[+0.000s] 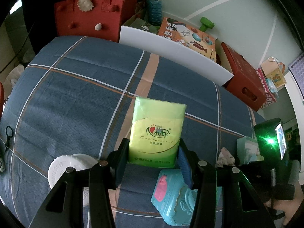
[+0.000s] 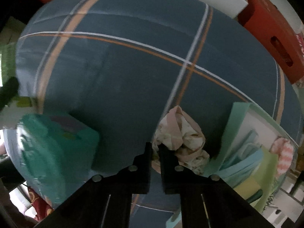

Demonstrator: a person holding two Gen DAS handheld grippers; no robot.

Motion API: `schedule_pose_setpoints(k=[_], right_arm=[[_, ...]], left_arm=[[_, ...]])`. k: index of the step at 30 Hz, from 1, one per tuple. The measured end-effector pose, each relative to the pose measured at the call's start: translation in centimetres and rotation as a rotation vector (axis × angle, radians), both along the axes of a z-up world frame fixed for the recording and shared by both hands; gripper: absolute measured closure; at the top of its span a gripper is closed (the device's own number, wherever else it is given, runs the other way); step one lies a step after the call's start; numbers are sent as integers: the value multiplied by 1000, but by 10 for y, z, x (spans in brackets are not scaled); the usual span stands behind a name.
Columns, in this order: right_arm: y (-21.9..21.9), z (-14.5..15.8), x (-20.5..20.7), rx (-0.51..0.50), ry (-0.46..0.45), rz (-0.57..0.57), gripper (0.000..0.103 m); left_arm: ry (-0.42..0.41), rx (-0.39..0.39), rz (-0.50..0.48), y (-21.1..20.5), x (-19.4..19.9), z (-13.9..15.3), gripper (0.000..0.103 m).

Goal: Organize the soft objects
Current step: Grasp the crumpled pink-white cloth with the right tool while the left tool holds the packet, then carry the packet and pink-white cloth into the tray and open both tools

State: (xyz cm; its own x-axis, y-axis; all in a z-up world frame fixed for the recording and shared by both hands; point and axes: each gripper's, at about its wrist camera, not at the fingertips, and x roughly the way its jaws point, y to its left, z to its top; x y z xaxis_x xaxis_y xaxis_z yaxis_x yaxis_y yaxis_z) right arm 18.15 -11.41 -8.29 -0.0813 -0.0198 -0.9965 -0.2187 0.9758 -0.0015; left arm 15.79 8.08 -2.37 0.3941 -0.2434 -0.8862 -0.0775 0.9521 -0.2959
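left gripper clamped on green tissue pack, above the blue bedspread | right gripper pinched on crumpled cloth beside open box | advice: lift straight — cloth edge may slip

- Left tongs grip a green tissue pack, pads pressed on its lower sides, pack upright.
- Below, at 5 o'clock, a teal pack lies on the plaid bed.
- White discs at 8 o'clock.
- Red bag at 11 o'clock, white board at 1 o'clock.
- Right tongs' body, green light, at 3 o'clock.
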Motion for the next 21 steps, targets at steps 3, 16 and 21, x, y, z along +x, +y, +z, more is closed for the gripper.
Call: schedule_pose_setpoints(k=[3, 16, 21], right_arm=[[11, 12, 2, 48, -26, 17, 95], [-1, 70, -19, 123, -148, 9, 95], [-1, 109, -30, 135, -212, -19, 95]], left_arm=[[0, 4, -1, -1, 0, 0, 52], [-43, 17, -11, -6, -8, 16, 52], [-82, 23, -35, -15, -16, 31, 52]])
